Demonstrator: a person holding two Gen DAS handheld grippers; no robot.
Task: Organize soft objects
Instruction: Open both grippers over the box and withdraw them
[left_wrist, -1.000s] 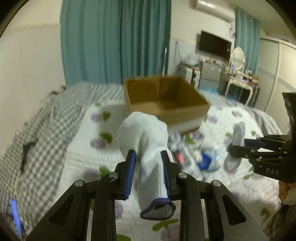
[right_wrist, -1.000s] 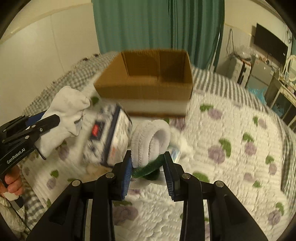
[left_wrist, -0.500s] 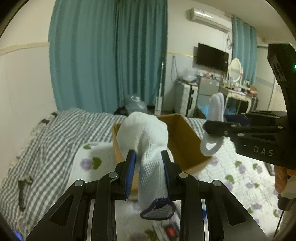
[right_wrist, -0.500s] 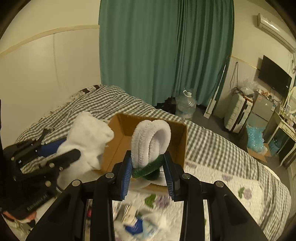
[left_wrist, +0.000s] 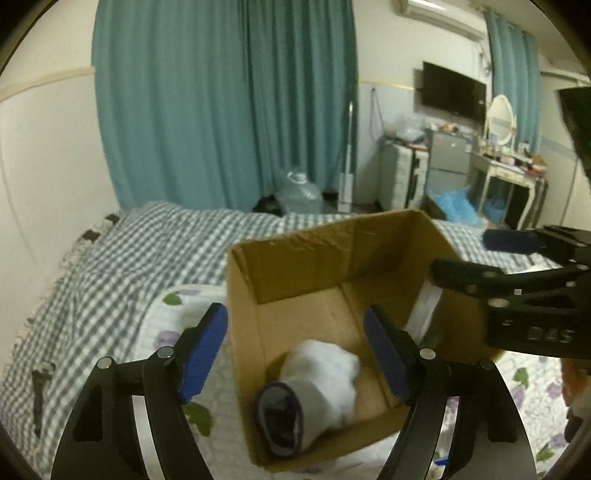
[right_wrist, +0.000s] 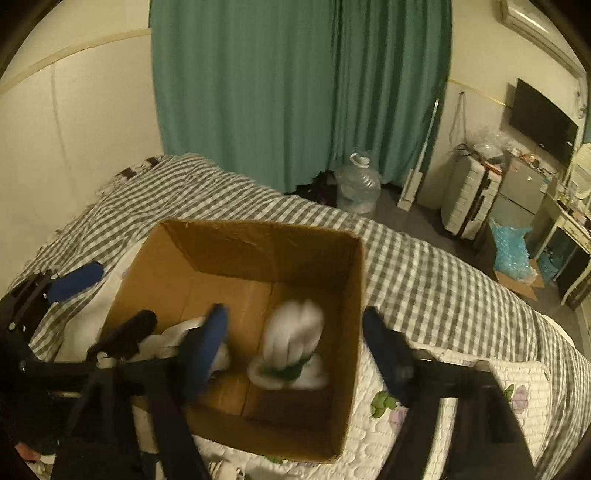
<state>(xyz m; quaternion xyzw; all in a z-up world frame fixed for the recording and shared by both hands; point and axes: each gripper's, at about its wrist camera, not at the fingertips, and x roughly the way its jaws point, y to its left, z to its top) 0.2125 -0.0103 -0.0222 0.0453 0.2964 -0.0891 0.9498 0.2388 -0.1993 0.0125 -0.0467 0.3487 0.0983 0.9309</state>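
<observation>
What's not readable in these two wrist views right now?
- White sock: left wrist view, motion-blurred.
- Fuzzy white-and-green item: right wrist view, blurred; shape unclear. In the left wrist view the right gripper hides it.
- Cardboard box near-left floor: right wrist view, covered by the left gripper.

Brown box (left_wrist: 295, 266); white sock (left_wrist: 325, 384), seemingly navy-cuffed; grey-checked bedspread (right_wrist: 424, 266)

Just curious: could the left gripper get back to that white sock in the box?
Probably yes. The left gripper hangs open right above the white sock, and the cardboard box is open-topped with nothing covering it.
</observation>
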